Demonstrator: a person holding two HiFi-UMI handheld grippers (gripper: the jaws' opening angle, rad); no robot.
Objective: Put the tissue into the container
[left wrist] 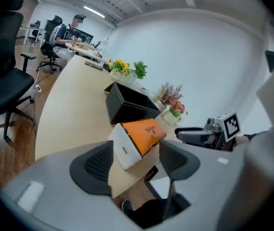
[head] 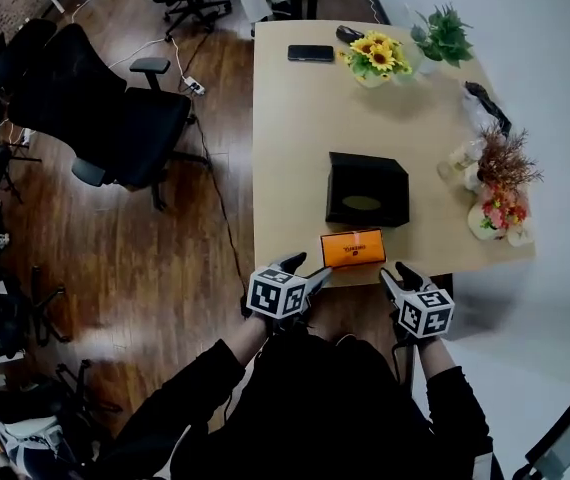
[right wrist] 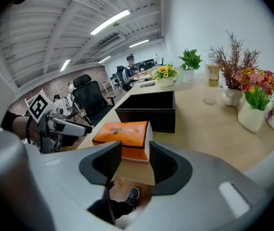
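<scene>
An orange tissue pack [head: 353, 248] with white ends lies at the near edge of the wooden table [head: 295, 148]. Just behind it stands the black open-topped container [head: 367, 189]. My left gripper [head: 305, 271] hovers open off the table's near edge, left of the pack, which shows ahead of its jaws [left wrist: 138, 136]. My right gripper [head: 393, 278] is open too, near the edge to the pack's right; the pack [right wrist: 123, 134] lies beyond its jaws. Neither gripper touches the pack. In both gripper views the container [left wrist: 127, 105] [right wrist: 149, 110] sits behind the pack.
Sunflowers [head: 375, 58], a green plant [head: 443, 34] and a phone [head: 311, 53] are at the table's far end. Flower vases [head: 500, 208] and a bottle [head: 462, 158] line the right edge. Black office chairs [head: 95, 108] stand on the wood floor to the left.
</scene>
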